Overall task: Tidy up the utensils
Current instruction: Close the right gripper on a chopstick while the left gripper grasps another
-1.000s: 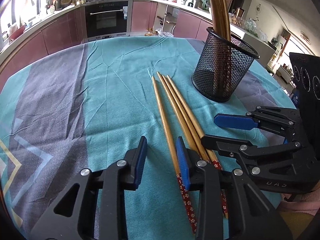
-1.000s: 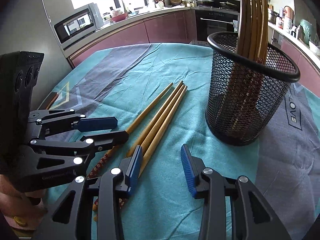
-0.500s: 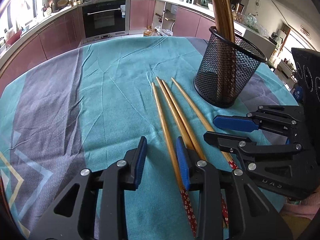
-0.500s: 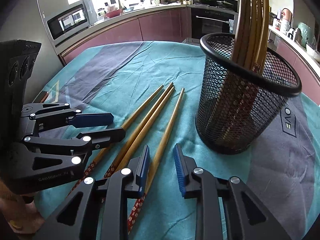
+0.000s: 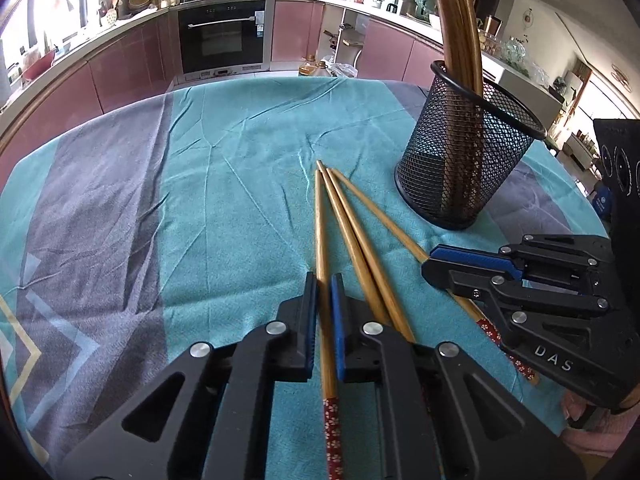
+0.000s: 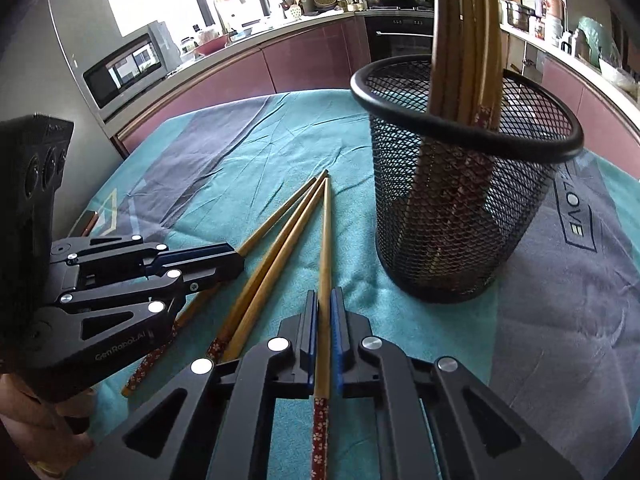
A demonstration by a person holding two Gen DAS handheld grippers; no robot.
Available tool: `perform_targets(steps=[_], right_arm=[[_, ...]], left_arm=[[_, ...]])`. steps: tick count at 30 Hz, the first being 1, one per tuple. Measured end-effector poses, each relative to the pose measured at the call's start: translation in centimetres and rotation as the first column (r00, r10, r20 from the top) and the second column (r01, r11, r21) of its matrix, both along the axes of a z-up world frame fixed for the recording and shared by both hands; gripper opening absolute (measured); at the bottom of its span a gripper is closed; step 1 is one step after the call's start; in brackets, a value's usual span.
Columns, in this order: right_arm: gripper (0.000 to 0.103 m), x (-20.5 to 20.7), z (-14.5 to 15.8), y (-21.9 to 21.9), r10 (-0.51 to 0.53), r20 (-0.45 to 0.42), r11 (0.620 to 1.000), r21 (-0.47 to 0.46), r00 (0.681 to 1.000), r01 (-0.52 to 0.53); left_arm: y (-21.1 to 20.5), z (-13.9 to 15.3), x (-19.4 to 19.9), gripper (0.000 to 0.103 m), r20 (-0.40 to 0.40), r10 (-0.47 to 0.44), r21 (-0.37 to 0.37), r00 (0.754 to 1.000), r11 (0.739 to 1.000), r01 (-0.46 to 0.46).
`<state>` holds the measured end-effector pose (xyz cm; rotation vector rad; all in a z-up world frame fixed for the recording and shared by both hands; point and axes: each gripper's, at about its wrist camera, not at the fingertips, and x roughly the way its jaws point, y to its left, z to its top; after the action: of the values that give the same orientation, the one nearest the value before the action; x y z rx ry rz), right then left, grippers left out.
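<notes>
Several wooden chopsticks with red flowered ends lie fanned on the teal tablecloth (image 5: pixel 240 184). My left gripper (image 5: pixel 324 282) is shut on the leftmost chopstick (image 5: pixel 320 232); it also shows in the right wrist view (image 6: pixel 228 258). My right gripper (image 6: pixel 325 298) is shut on the rightmost chopstick (image 6: pixel 326 232); it also shows in the left wrist view (image 5: pixel 434 266), over that chopstick (image 5: pixel 380 216). Two chopsticks (image 5: pixel 356 236) lie loose between them. A black mesh holder (image 5: pixel 464 160) (image 6: pixel 460 208) with several chopsticks upright in it stands just beyond, to the right.
The table carries a teal and grey cloth (image 6: pixel 568 280). Kitchen cabinets and an oven (image 5: pixel 222 36) run behind the far edge. A microwave (image 6: pixel 128 68) sits at the left in the right wrist view.
Both grippers have closed, each on one chopstick: the left on the leftmost, the right on the rightmost. The rightmost chopstick was first nudged apart from the others.
</notes>
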<state>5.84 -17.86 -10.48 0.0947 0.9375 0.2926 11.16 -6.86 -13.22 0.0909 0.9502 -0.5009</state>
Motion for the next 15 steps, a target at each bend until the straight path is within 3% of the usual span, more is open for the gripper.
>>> perform_targets(steps=[8,15], right_arm=[[0.006,-1.6,1.9,-1.3,0.008,0.039,0.998,0.061,0.999,-0.011],[0.006,-3.4,4.6,-1.9,0.039,0.108,0.993,0.106,0.993,-0.050]], left_arm=[[0.8,1.0,-0.8,0.008,-0.002,-0.005,-0.054,1.000,0.999,0.005],[1.9,3.9,-1.9,0.007,0.029,-0.044,-0.134,0.999,0.990,0.048]])
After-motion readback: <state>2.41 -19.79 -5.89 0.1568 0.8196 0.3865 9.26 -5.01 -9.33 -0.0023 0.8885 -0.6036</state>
